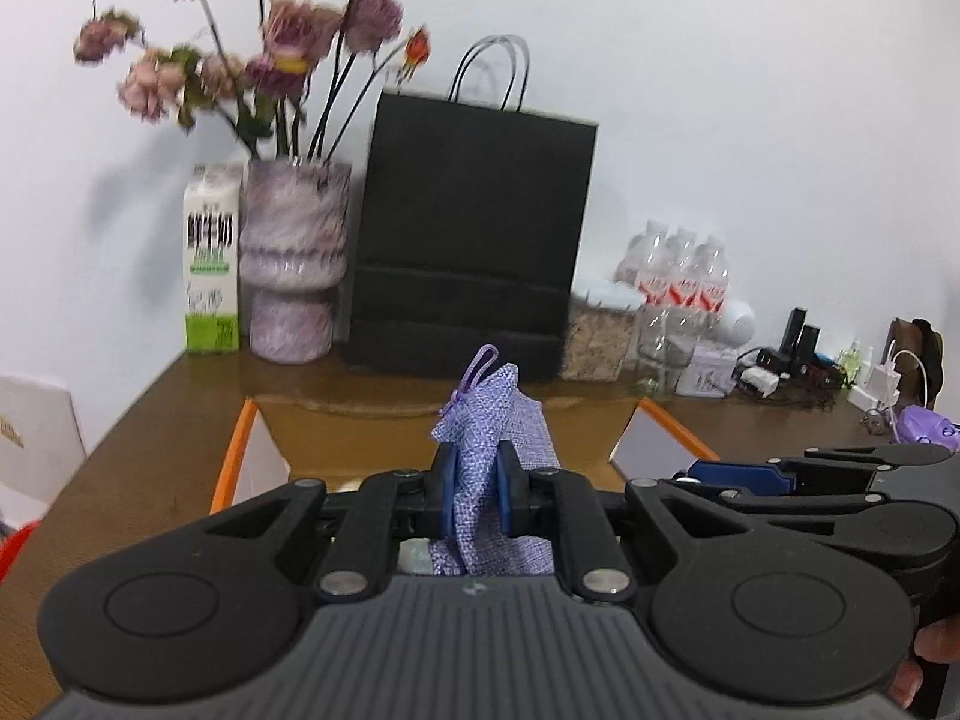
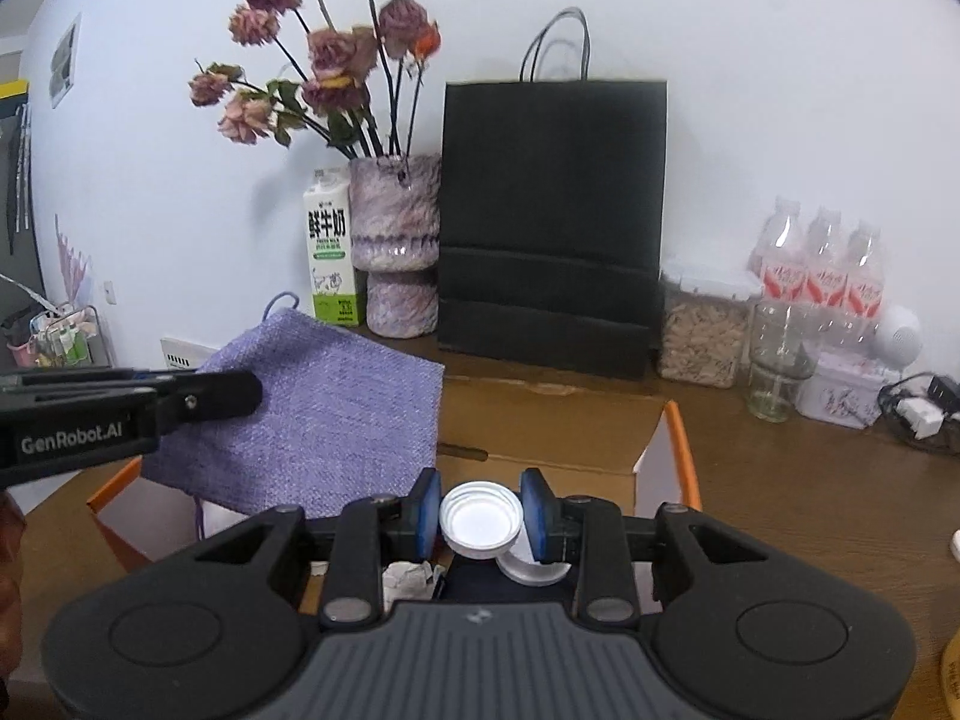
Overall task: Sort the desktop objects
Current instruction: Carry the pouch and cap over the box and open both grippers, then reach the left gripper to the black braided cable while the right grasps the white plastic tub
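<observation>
Both hands are over the open cardboard box with orange-edged flaps (image 2: 681, 438) on the brown wooden tabletop (image 2: 810, 492). The left gripper (image 1: 477, 495) is clamped on a lilac woven drawstring pouch (image 1: 498, 414), which hangs with its long axis upright above the box's left half. The right gripper (image 2: 480, 516) is pinched on a small white round lid (image 2: 480, 519) and sits lower over the box's middle, so I'd judge it the nearer to dropping its load inside.
</observation>
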`<action>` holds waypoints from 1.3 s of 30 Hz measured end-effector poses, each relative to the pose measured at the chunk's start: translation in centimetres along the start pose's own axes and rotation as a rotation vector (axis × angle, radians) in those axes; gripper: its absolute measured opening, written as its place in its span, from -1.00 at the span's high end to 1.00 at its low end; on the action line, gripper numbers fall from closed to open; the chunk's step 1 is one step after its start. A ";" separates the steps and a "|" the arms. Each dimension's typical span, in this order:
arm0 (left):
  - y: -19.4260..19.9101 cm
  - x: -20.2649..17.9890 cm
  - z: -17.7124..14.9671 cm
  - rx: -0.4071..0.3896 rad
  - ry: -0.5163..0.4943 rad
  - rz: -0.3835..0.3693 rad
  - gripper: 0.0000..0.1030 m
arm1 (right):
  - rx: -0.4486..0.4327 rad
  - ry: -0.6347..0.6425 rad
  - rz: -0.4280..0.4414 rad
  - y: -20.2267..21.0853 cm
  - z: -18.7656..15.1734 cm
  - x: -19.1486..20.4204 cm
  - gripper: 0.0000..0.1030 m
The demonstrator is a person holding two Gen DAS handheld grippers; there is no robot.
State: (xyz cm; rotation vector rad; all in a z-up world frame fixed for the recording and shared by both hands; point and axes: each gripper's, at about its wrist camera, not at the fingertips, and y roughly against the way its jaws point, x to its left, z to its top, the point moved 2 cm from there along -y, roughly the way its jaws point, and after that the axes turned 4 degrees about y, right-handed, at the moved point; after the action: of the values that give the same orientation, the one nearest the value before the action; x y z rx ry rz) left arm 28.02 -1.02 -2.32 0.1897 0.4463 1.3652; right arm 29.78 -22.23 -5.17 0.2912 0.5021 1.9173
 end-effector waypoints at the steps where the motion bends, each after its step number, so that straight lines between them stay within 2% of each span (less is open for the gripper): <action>1: -0.3 0.3 -0.2 0.012 0.008 -0.001 0.74 | 0.008 -0.003 0.001 -0.4 -0.1 0.0 0.46; 4: -1.0 0.9 -0.5 0.030 0.015 0.004 0.70 | 0.038 -0.009 -0.002 -1.4 -0.8 -0.2 0.46; 5: -1.1 0.9 -0.6 0.031 0.015 0.009 0.61 | 0.044 -0.014 -0.004 -1.7 -0.9 -0.3 0.46; 7: -1.1 1.0 -0.7 0.030 0.005 0.034 0.25 | 0.053 -0.025 -0.005 -1.9 -1.2 -0.5 0.33; 8: -1.0 1.0 -0.8 0.027 0.001 0.047 -0.16 | 0.061 -0.028 -0.009 -2.0 -1.3 -0.6 -0.07; 9: -0.9 1.1 -0.8 0.016 -0.002 0.068 -0.55 | 0.069 -0.031 -0.019 -2.1 -1.4 -0.6 -0.56; 11: -0.7 1.1 -0.6 -0.003 -0.015 0.114 -1.00 | 0.056 -0.026 -0.042 -1.8 -1.5 -0.6 -0.95; 14: -0.4 1.2 -0.5 -0.032 -0.027 0.177 -1.00 | 0.046 0.004 -0.088 -1.4 -1.5 -0.2 -1.00; 19: -0.5 1.5 -0.4 -0.009 -0.010 0.176 -1.00 | 0.073 0.019 -0.094 -1.4 -1.6 0.1 -1.00; 26: 0.1 1.0 -0.3 -0.014 -0.025 0.177 -1.00 | 0.058 0.027 -0.094 -0.3 -1.5 0.7 -1.00; 39: 3.5 0.8 -1.7 0.003 -0.042 0.190 -1.00 | 0.065 0.051 -0.077 3.0 -2.5 3.0 -1.00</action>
State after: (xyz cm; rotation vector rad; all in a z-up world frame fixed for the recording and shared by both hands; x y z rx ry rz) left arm 24.29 0.28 -2.72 0.2678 0.4031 1.5436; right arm 25.11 -20.98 -6.07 0.2618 0.6026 1.8393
